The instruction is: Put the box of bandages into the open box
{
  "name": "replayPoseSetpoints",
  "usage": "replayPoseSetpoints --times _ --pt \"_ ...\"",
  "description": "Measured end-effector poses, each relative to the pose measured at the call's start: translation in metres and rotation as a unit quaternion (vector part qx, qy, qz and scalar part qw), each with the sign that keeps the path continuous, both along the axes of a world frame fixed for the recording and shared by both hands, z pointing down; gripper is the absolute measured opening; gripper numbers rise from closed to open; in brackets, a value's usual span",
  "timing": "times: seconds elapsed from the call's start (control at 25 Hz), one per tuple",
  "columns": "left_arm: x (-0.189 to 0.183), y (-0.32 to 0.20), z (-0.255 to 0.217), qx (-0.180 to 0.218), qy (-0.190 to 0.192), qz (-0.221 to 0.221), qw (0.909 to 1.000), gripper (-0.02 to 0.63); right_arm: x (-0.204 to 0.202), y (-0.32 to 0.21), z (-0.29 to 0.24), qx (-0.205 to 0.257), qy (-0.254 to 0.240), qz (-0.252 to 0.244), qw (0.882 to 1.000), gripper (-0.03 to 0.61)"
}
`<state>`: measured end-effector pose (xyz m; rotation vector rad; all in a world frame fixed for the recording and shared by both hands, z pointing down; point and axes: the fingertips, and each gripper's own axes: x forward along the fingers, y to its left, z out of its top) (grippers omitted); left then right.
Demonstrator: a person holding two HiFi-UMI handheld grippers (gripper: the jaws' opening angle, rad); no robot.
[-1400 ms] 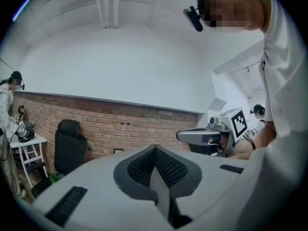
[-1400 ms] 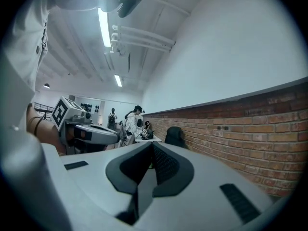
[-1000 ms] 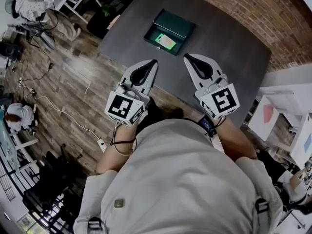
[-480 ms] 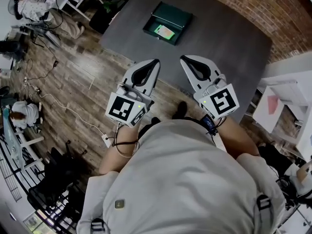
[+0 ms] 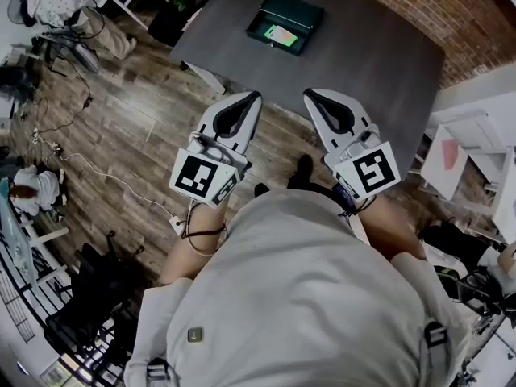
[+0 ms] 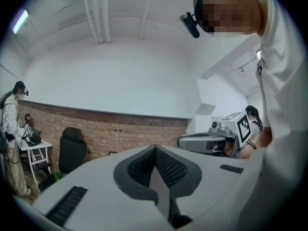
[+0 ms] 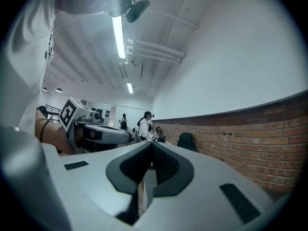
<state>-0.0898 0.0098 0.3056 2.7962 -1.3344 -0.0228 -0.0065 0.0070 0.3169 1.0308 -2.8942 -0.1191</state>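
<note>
Drawn further back from the dark grey table (image 5: pixel 379 63), the left gripper (image 5: pixel 251 97) and right gripper (image 5: pixel 310 95) sit clenched and empty; far off, the pale green box of bandages (image 5: pixel 280 34) lies inside the dark green open box (image 5: pixel 297 8); backing blind could snag the white floor cable (image 5: pixel 137 202)

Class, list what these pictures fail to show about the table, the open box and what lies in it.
Print on the light green item in the open box: too small in the head view.
Far edge of the table: cut off by the head view's top edge.
Box and table: outside both gripper views.
</note>
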Motion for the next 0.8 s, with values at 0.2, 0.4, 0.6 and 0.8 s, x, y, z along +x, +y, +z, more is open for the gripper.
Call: replayPoseSetpoints --times 0.2,0.4,0.6,0.8 --pt "-0.033 0.043 -0.009 0.015 0.001 0.006 0.9999 0.015 -0.029 0.047 -0.01 0.022 0.007 0.002 1.0 0.021" --pt "-0.057 0.078 -0.01 0.02 0.005 0.008 0.9997 0.015 -0.052 0.084 -0.01 0.023 0.01 0.006 1.0 0.021" --pt "-0.074 0.102 -0.012 0.029 0.006 0.009 0.9995 0.015 -0.067 0.11 -0.013 0.039 0.008 0.007 0.999 0.021" --pt "-0.084 0.114 -0.011 0.031 0.01 0.007 0.9994 0.015 -0.073 0.125 -0.012 0.039 0.01 0.009 0.999 0.021"
